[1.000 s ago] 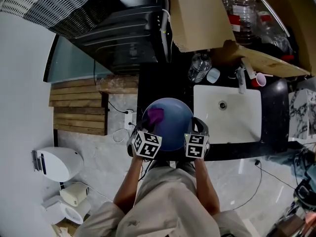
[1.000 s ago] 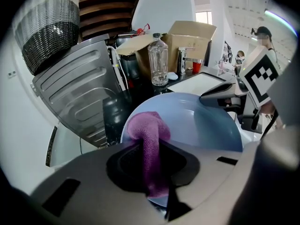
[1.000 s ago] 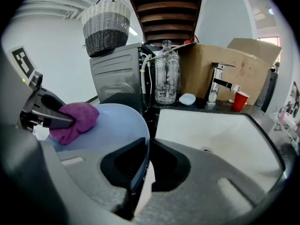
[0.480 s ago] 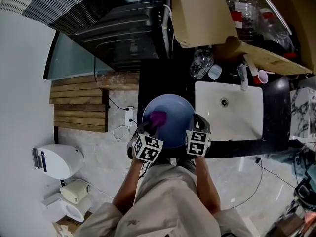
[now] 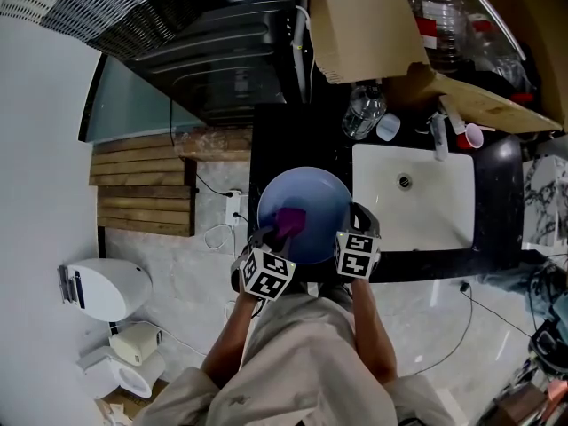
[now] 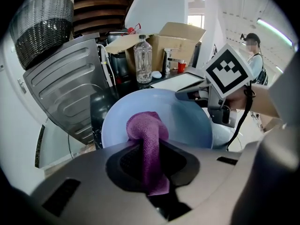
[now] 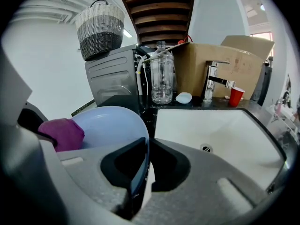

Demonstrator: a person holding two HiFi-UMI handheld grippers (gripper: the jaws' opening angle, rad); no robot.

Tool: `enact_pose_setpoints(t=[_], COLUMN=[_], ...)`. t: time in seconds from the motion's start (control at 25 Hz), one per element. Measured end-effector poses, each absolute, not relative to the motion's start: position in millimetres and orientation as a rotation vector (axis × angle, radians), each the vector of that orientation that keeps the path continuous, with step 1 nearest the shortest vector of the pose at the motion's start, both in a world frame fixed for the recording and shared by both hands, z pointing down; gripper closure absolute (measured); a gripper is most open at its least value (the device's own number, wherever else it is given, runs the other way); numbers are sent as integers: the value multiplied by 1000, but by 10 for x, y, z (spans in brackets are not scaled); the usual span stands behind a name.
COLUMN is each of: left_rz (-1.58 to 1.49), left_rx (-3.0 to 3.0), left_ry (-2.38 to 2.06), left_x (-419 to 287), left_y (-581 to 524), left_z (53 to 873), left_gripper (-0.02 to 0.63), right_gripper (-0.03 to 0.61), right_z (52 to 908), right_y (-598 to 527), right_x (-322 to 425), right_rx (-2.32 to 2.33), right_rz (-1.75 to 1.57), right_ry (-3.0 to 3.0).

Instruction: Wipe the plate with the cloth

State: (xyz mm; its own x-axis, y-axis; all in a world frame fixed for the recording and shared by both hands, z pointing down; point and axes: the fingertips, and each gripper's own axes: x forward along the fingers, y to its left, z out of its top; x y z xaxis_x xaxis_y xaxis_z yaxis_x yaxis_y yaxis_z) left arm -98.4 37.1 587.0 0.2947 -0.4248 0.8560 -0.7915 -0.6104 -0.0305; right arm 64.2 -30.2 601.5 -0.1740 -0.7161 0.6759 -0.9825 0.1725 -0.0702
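A pale blue plate (image 5: pixel 311 204) is held above the dark counter, left of the sink. My right gripper (image 5: pixel 351 234) is shut on the plate's (image 7: pixel 105 125) right rim, the edge running between its jaws. My left gripper (image 5: pixel 271 236) is shut on a purple cloth (image 5: pixel 288 220), whose bunched end presses on the plate's inner face (image 6: pixel 187 121). The cloth (image 6: pixel 147 132) hangs down through the left jaws. In the right gripper view the cloth (image 7: pixel 63 132) shows at the plate's left side.
A white sink (image 5: pixel 413 198) with a tap (image 7: pixel 211 81) lies right of the plate. Behind stand a clear bottle (image 5: pixel 362 109), a cardboard box (image 5: pixel 364 25), a red cup (image 7: pixel 236 96) and a grey appliance (image 6: pixel 65 93) with a basket (image 7: pixel 99 28) on top.
The left gripper has drawn the cloth down and to the right across the plate, toward the near rim. The right gripper keeps holding the plate in place.
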Motion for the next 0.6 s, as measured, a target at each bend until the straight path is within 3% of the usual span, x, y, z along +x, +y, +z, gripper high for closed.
enact_pose_setpoints(t=[0.6], left_rz=[1185], left_rx=[2205], left_ry=[-944], left_x=[-729], left_y=[613], left_z=[5862], left_gripper=[553], right_gripper=[546], right_z=[6031], right_y=[-310], right_x=[646], right_rx=[1623], right_rz=[732], right_ry=[-1958])
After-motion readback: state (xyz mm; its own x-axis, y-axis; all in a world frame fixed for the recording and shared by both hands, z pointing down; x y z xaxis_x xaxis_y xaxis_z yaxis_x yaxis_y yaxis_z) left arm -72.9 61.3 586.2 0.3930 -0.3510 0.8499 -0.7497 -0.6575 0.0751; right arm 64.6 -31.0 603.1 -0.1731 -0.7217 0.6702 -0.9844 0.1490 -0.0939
